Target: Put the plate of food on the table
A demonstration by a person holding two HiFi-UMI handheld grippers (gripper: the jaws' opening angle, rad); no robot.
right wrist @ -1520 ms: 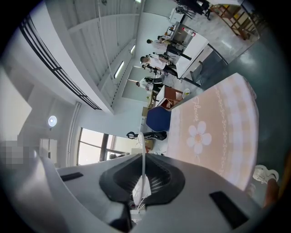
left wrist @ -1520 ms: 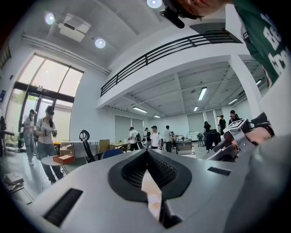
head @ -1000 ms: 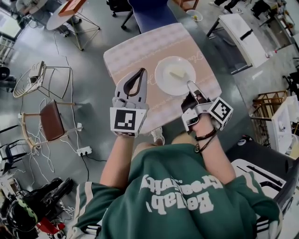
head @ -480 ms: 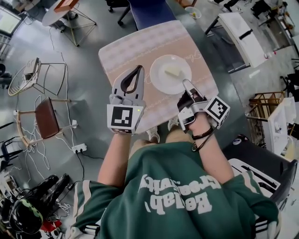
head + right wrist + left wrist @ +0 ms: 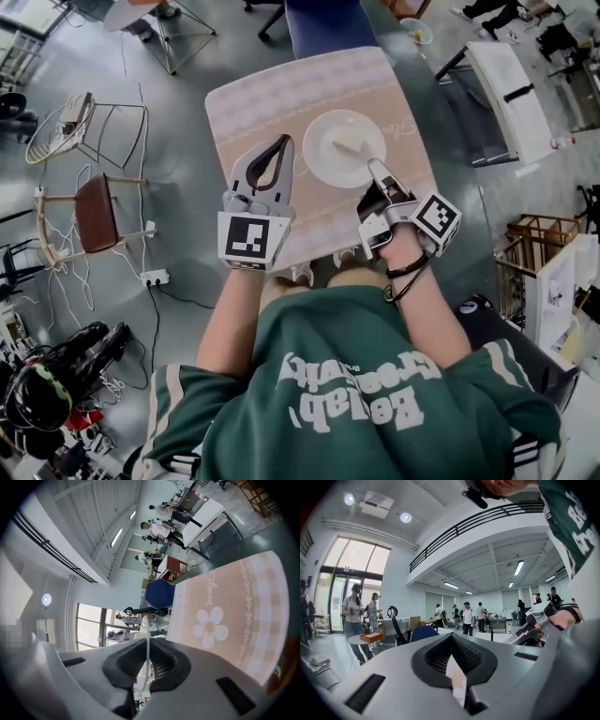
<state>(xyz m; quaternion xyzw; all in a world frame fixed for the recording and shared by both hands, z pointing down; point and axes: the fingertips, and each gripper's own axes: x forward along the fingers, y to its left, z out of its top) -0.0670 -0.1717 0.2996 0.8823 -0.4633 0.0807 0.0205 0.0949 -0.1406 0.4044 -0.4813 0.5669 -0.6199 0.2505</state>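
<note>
Moved since before: almost nothing is shifting; the plate (image 5: 323,167) is staying at the same spot on the table (image 5: 267,98), and the right hand-held gripper (image 5: 375,168) is still biting its near rim.
Left hand-held gripper (image 5: 283,142): hanging over the cloth just left of the plate, its jaws pressing together with nothing in them.
Right hand-held gripper: its jaws are clamping on the plate's thin white edge, which is showing edge-on in that gripper's own view.
Plate: lying level on the table's right half, as far as the head view shows, and carrying a pale piece of food (image 5: 347,144) near its middle.
Around: a blue chair (image 5: 323,23) is standing at the table's far side; a wooden chair (image 5: 94,220) and a wire chair (image 5: 75,141) are standing well apart to the left.
Surface: a pink checked cloth with a flower print (image 5: 211,625) is covering the table.
Room: cables and a power strip (image 5: 150,277) are lying on the grey floor (image 5: 187,197); people (image 5: 468,618) are standing about in a high hall under a railed balcony (image 5: 487,520).
</note>
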